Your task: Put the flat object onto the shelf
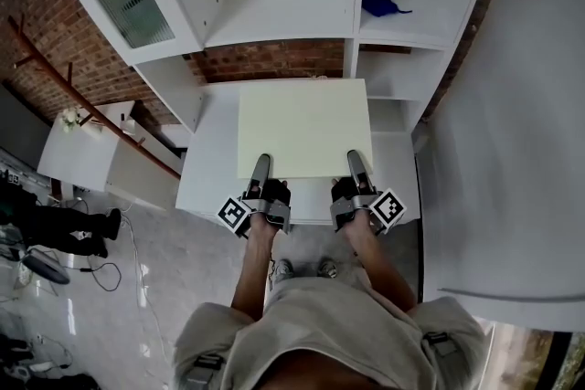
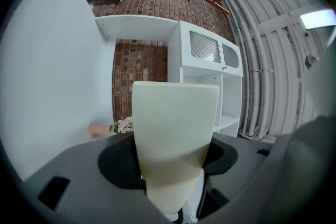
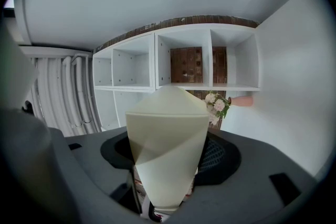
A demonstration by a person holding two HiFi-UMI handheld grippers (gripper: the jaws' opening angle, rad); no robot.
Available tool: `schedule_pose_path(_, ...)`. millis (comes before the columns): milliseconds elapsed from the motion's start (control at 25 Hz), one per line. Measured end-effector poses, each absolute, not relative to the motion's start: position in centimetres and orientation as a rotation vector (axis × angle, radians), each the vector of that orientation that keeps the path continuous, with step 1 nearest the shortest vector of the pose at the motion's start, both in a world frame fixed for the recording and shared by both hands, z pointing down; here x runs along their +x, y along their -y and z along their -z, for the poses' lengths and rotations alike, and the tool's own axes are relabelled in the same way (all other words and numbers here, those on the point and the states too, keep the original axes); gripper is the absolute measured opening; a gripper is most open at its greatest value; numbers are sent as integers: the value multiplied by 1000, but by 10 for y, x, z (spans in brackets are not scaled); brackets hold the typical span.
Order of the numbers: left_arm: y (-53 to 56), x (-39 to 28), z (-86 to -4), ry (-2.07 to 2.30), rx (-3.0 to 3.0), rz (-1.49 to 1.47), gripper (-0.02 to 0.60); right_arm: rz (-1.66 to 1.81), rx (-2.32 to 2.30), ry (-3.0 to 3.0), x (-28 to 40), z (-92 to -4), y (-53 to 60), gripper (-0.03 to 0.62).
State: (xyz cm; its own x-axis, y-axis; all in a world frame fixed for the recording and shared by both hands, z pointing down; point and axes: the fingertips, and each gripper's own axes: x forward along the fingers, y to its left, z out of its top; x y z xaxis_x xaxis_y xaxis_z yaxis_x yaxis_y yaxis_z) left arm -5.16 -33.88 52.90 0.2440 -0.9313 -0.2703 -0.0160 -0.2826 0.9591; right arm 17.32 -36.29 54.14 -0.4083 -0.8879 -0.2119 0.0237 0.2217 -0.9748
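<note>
In the head view the person holds a pale, flat square board (image 1: 303, 128) level by its near edge, with the left tongs (image 1: 260, 163) on the near-left part and the right tongs (image 1: 357, 162) on the near-right part. The board sits over the white desk (image 1: 208, 162), in front of the white shelf unit (image 1: 274, 30). I cannot tell whether it rests on the desk or hangs just above it. A blue thing (image 1: 382, 3) lies in a far-right compartment. In the left gripper view the left tongs (image 2: 173, 182) are clenched on the board (image 2: 175, 123), which runs away from the camera toward the shelf unit (image 2: 210, 77). In the right gripper view the right tongs (image 3: 167, 186) are likewise clamped on the board (image 3: 167, 144), with open compartments of the shelf unit (image 3: 184, 86) beyond. As I judge it, the grasp is made but the placing is not. The board is not yet on any shelf, and it has to be carried farther in, laid flat and let go. No brand, label or readable writing shows, and the marker cubes (image 1: 388, 207) carry only black-and-white squares.
</note>
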Motion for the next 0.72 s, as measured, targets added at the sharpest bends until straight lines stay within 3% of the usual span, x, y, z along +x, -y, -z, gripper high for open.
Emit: schedule_pose_path(720, 363, -94, -452, 781, 1678, 1207, 285, 1154, -813, -1648, 133, -465, 371, 295)
